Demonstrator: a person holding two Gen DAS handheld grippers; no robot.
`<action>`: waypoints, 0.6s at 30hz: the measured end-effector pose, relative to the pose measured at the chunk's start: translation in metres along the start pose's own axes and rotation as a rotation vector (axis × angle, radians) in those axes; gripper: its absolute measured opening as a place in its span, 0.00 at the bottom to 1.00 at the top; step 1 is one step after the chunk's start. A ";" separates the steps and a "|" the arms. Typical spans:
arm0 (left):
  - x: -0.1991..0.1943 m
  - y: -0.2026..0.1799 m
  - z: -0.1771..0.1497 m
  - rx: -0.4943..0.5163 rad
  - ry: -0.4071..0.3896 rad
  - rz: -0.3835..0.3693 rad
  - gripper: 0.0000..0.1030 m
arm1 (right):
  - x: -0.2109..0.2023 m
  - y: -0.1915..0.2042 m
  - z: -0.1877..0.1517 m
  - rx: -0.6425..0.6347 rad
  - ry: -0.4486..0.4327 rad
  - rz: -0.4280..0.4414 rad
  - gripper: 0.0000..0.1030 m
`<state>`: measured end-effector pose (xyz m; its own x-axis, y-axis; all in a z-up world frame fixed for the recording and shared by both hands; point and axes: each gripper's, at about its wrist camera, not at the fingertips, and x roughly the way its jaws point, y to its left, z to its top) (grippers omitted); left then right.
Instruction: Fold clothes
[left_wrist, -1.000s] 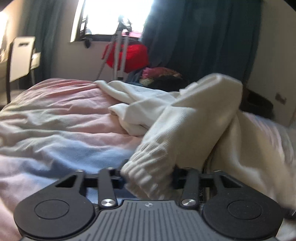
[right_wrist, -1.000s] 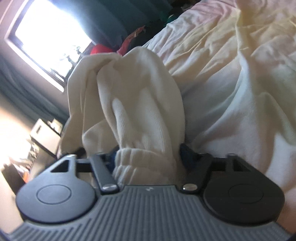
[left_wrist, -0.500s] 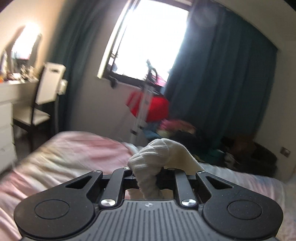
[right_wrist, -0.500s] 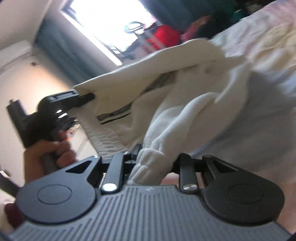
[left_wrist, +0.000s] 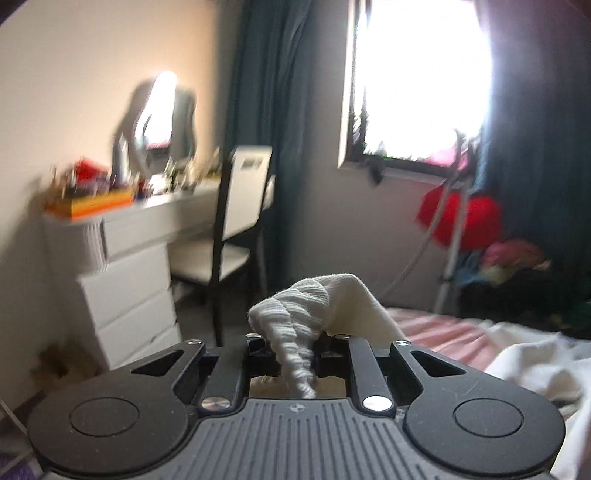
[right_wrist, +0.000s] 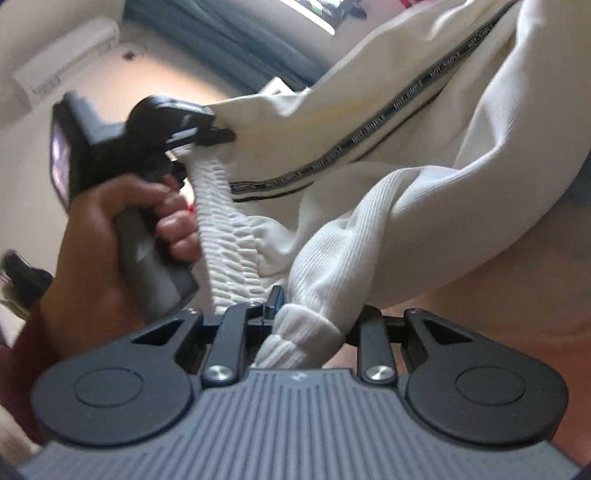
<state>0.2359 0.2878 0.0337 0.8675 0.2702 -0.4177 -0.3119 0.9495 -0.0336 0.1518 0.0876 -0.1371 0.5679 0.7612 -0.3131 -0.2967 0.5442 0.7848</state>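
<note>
Both jaws are clamped on ribbed cuffs of the cream knitted sweatshirt: the left gripper and the right gripper hold it in the air above the pink-covered bed. Best to spread the cuffs apart, level, so the body hangs flat. The white dressing table and dark-framed chair stand close on the left.

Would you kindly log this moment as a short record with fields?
garment: white sweater, lifted, with a dark printed tape inside
left gripper: shut on a ribbed cuff
right gripper: shut on the other ribbed cuff
left hand: around the left gripper's handle
bed: pink cover, partly under white cloth
background: window, dark curtains, chair, dresser
</note>
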 end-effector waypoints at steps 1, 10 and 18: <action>0.012 0.003 -0.006 0.001 0.027 0.002 0.15 | 0.007 -0.001 -0.003 -0.006 0.018 -0.026 0.26; 0.063 0.027 -0.030 -0.034 0.121 -0.067 0.33 | 0.001 -0.015 0.008 -0.070 0.104 -0.113 0.81; -0.003 0.007 -0.036 0.022 0.029 -0.076 0.77 | -0.087 -0.015 0.011 -0.172 0.061 -0.122 0.88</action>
<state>0.2167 0.2879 0.0018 0.8769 0.1928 -0.4404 -0.2368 0.9704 -0.0466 0.1154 0.0094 -0.1154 0.5620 0.7031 -0.4357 -0.3580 0.6816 0.6381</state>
